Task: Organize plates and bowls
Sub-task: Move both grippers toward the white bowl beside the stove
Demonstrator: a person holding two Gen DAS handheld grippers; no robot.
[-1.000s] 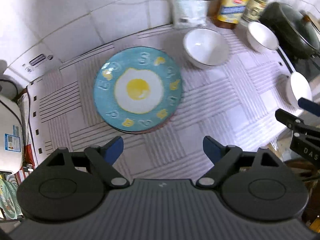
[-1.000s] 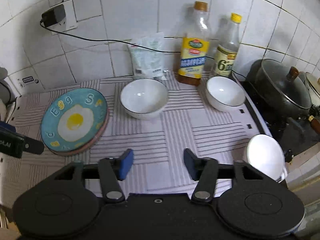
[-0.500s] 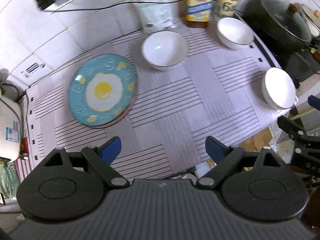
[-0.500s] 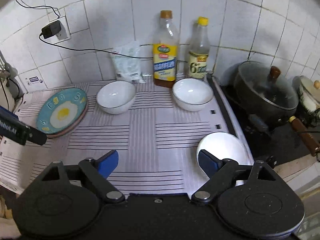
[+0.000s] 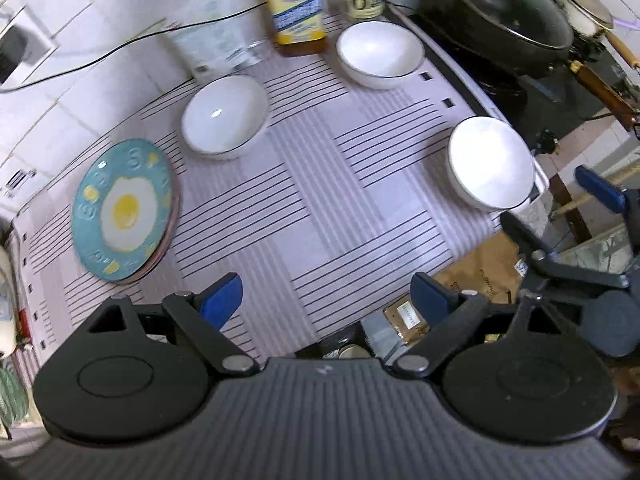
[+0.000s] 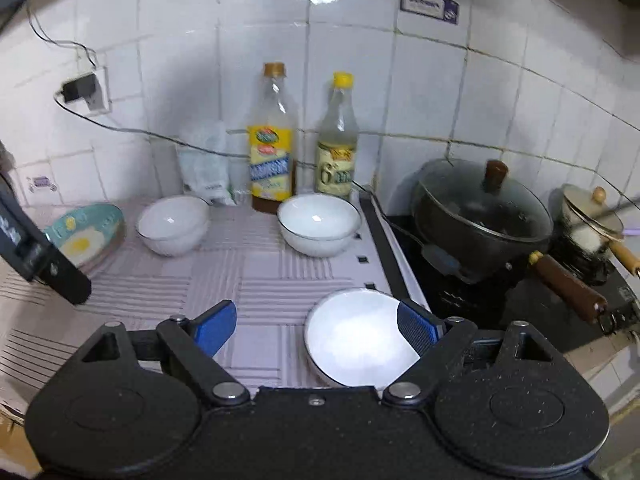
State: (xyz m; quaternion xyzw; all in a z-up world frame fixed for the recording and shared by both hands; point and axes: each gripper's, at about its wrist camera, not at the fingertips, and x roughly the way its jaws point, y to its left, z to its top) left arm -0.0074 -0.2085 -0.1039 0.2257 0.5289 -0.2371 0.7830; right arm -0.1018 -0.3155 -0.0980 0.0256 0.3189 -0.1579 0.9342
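A blue fried-egg plate (image 5: 124,210) lies on another plate at the left of the striped mat; it also shows in the right wrist view (image 6: 82,236). Three white bowls stand on the mat: one mid-back (image 5: 224,116) (image 6: 174,224), one by the bottles (image 5: 380,54) (image 6: 318,224), one at the right front edge (image 5: 490,162) (image 6: 356,342). My left gripper (image 5: 326,300) is open and empty above the mat's front edge. My right gripper (image 6: 316,330) is open, with its right finger over the near bowl's right rim; it also shows in the left wrist view (image 5: 560,216).
Two bottles (image 6: 272,140) (image 6: 337,140) and a plastic bag (image 6: 206,170) stand against the tiled wall. A black lidded pot (image 6: 480,208) and a small pot (image 6: 588,220) sit on the stove at right. A cable (image 6: 120,128) runs along the wall. A cardboard box (image 5: 480,272) lies below the counter edge.
Both grippers have pulled back and swung right. The right gripper has dropped lower and closer to the near bowl, which now sits between its fingers in view. Both stay open.
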